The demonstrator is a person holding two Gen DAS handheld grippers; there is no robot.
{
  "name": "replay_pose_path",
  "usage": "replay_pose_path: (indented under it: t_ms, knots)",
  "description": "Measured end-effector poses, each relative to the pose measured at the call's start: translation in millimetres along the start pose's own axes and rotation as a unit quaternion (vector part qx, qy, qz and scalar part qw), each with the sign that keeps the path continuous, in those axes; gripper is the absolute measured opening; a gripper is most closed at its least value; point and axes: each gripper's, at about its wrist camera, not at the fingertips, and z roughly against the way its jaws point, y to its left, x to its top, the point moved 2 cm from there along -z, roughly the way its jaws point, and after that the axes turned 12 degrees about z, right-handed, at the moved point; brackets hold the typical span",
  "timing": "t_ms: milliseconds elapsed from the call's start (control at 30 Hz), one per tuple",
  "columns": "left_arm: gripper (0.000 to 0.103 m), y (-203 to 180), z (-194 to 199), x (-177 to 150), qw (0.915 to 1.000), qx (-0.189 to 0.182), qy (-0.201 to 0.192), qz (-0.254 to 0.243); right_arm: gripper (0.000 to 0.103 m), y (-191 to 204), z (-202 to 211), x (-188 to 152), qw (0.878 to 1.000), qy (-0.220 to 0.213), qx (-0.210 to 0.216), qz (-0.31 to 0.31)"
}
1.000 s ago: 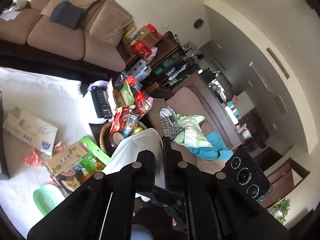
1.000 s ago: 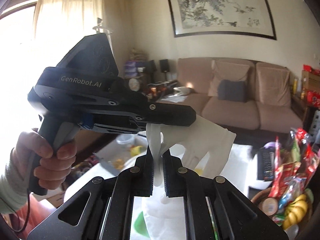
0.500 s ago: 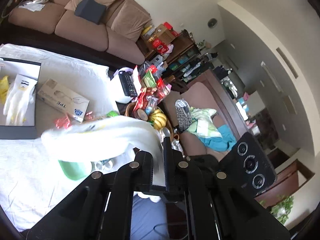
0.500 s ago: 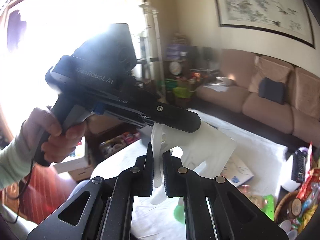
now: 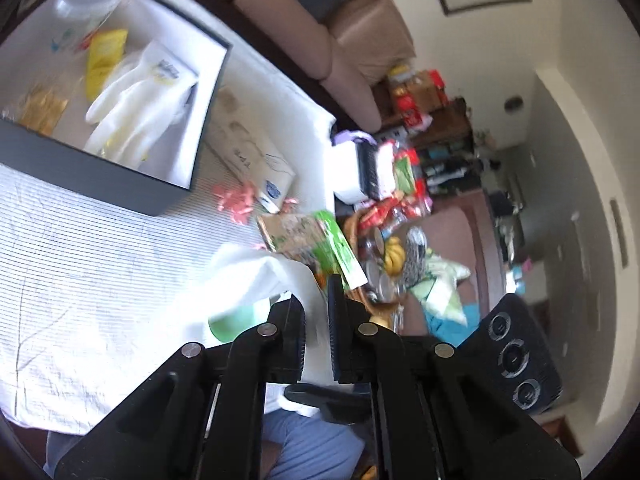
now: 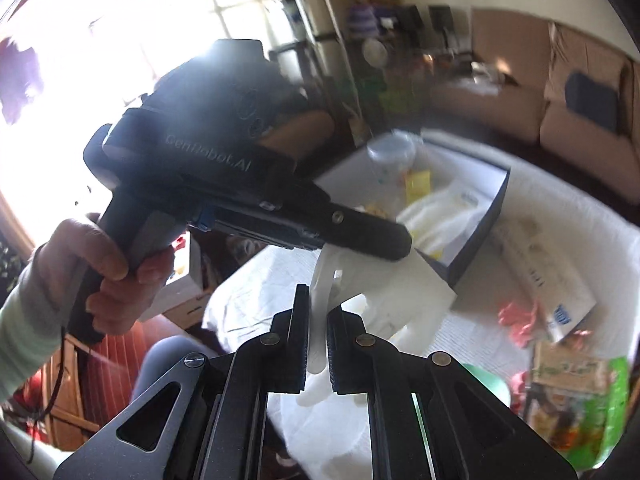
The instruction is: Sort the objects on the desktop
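Both grippers hold one white rubber glove (image 6: 384, 304) in the air above the table. My right gripper (image 6: 318, 300) is shut on a finger of it. My left gripper (image 5: 317, 292) is shut on its other edge, and the glove (image 5: 256, 280) bulges out to the left of the fingers. The left gripper's body shows in the right wrist view (image 6: 248, 196), held by a hand. A dark box (image 5: 200, 120) with a white inside stands on the table and holds a second white glove (image 5: 140, 100), a yellow packet (image 5: 104, 56) and other small items.
A long cardboard carton (image 5: 252, 160), pink scraps (image 5: 236, 200), a green snack packet (image 5: 316, 240) and a green bowl (image 5: 232, 320) lie on the white cloth. A basket of snacks and bananas (image 5: 392, 256) stands off the table's right edge. A sofa (image 5: 312, 28) is behind.
Both grippers have swung down and towards the table with the glove between them. The dark box has come closer in both views.
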Motion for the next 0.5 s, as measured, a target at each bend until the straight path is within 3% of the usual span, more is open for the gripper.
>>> replay_pose_path:
  t_ms: [133, 200, 367, 433, 500]
  knots:
    - [0.008, 32, -11, -27, 0.9999, 0.013, 0.008, -0.007, 0.007, -1, -27, -18, 1.000, 0.012, 0.014, -0.011]
    - [0.009, 66, -26, -52, 0.9991, 0.033, 0.025, 0.006, 0.007, 13, -38, -40, 0.999, 0.034, 0.031, -0.005]
    - [0.020, 171, -71, -104, 0.9894, 0.084, 0.070, 0.096, 0.010, 51, -87, -135, 0.989, 0.129, 0.066, -0.013]
    - [0.022, 190, -72, -123, 0.9868, 0.086, 0.075, 0.114, 0.013, 56, -105, -172, 0.982, 0.163, 0.089, -0.043]
    - [0.026, 190, -63, -131, 0.9881, 0.097, 0.061, 0.103, 0.023, 60, -107, -197, 0.976, 0.175, 0.108, -0.072]
